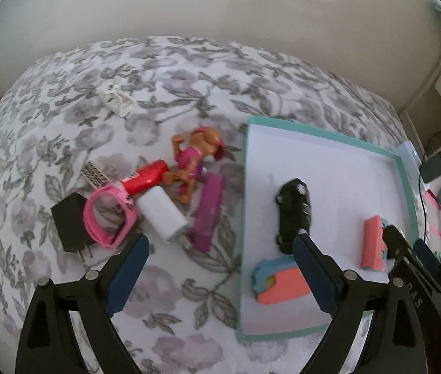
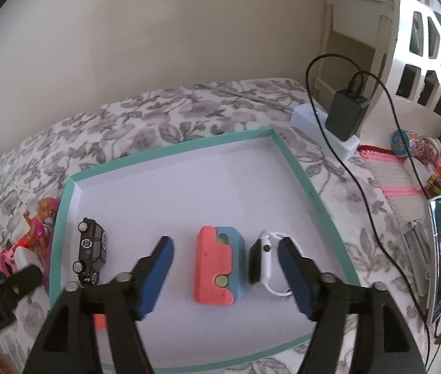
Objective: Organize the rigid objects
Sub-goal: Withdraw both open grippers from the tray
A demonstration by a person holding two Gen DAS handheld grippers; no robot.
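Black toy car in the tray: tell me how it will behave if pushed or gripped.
The black toy car lies on its side in the teal tray, wheels showing, so it probably will not roll until righted. On the smooth white tray floor a push would likely slide it. It looks small, rigid and glossy, so the fingers could slip on its rounded body.

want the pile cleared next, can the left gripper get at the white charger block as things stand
Probably yes. The left gripper has its jaws wide open and empty, and the white rectangular charger block lies just ahead, top exposed, though a pink strap and magenta bar crowd its sides.
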